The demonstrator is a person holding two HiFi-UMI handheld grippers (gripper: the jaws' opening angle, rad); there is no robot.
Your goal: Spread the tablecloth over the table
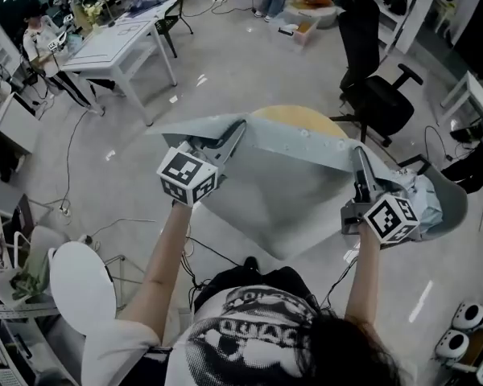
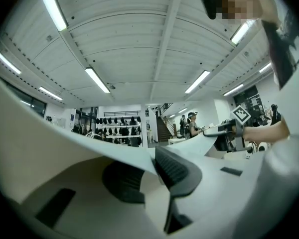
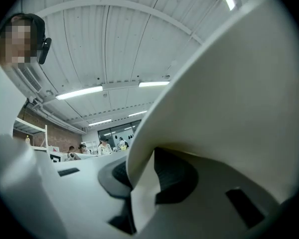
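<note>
A pale grey tablecloth point(image 1: 282, 191) hangs stretched in the air between my two grippers, above a round table with a yellow wooden top point(image 1: 294, 119) that shows just beyond the cloth's far edge. My left gripper point(image 1: 235, 135) is shut on the cloth's left corner, and in the left gripper view the cloth point(image 2: 65, 148) runs between the black pads point(image 2: 177, 169). At the right corner my right gripper point(image 1: 359, 158) is shut on the cloth too; the fabric point(image 3: 224, 98) folds down between its pads point(image 3: 172, 176). Most of the table is hidden under the cloth.
A black office chair point(image 1: 378, 95) stands just past the table on the right. A long white table point(image 1: 121, 43) is at the far left, with a person beside it. A white round seat point(image 1: 82, 284) sits near my left. Cables trail over the floor.
</note>
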